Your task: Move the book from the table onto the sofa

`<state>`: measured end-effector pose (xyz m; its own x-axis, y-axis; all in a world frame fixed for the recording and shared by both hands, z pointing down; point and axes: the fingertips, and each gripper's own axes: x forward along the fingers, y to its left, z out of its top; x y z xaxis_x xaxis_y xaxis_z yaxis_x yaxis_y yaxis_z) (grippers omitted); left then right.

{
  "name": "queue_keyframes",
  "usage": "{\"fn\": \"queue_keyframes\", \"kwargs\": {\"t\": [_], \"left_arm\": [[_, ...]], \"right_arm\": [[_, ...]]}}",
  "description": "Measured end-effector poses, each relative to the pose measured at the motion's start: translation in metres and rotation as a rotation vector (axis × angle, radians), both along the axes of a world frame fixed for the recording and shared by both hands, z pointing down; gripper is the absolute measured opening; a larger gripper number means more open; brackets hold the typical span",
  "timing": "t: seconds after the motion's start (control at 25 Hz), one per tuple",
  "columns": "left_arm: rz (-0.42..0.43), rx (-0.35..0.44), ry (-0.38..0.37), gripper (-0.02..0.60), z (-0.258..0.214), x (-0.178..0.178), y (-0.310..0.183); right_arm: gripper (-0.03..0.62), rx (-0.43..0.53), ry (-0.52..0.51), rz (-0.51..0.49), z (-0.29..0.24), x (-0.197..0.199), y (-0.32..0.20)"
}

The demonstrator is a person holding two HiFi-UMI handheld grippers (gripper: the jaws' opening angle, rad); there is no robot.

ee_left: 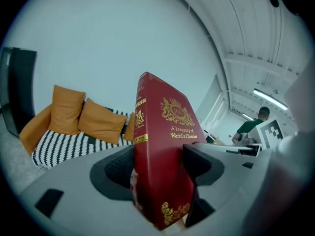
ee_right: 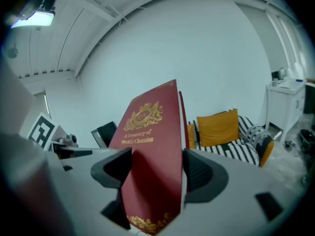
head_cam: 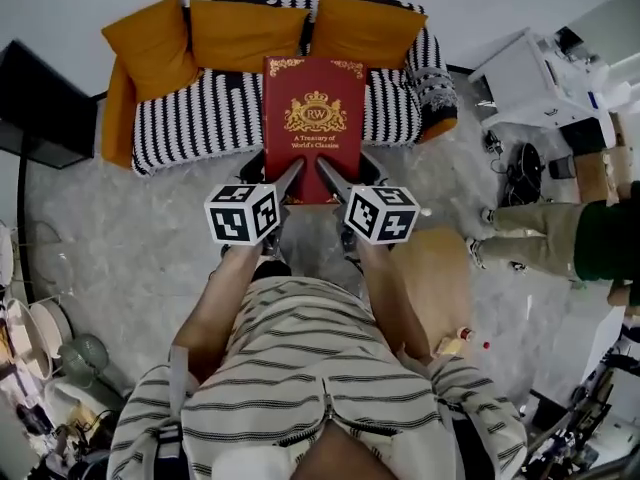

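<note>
**Both tongs clamped on the book, held up in front of the sofa**

Far left, a dark panel [head_cam: 40,103] stands against the wall. Next to it is the striped sofa [head_cam: 200,118], with orange cushions [head_cam: 245,33] lined along its back.

The person's left forearm [head_cam: 225,298] reaches straight forward out of a striped sleeve, bare and angled slightly inward. The left gripper [head_cam: 288,180] sits at the end of it, marker cube up, and its jaws are closed on the near left corner of the book [head_cam: 313,128]. The left gripper view shows the dark pads pressing either side of the red volume at the spine edge, gold lettering rising above them.

In the centre, the book is up off any surface. Its red cover with the gold crest faces the head camera, near edge toward the person and far end toward the sofa. In the head view the far end overlaps the striped seat, but I can't tell whether it is truly over the seat or short of it.

The right gripper [head_cam: 335,180] mirrors the left, and its jaws are shut on the near right corner, on the page-edge side. The right forearm [head_cam: 390,298] is extended and angles inward to meet it, so the two tongs form a V under the book.

Far right, a white cabinet [head_cam: 530,73] stands beyond the sofa's arm, and a person in a green top [head_cam: 600,238] is on the pale floor [head_cam: 130,238].
</note>
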<state>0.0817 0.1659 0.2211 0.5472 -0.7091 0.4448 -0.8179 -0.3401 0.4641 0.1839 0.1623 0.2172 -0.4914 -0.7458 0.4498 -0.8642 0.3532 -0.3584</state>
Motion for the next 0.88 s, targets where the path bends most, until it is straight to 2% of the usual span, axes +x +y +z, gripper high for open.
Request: {"fn": "queue_keyframes", "kwargs": {"t": [0.2,0.4,0.88], "left_arm": [[-0.067,-0.004,0.002,0.313,0.004,-0.071,-0.031],[-0.117,-0.012,0.002,0.313,0.007,-0.126,-0.051],[-0.198,-0.037,0.0,0.313,0.024,-0.188,-0.094]], "right_arm": [[0.345,-0.002,0.002,-0.071,0.004,-0.072,-0.038],[0.345,-0.015,0.008,-0.124,0.007,-0.128,-0.063],[0.345,-0.045,0.004,-0.201,0.024,-0.192,-0.114]]}}
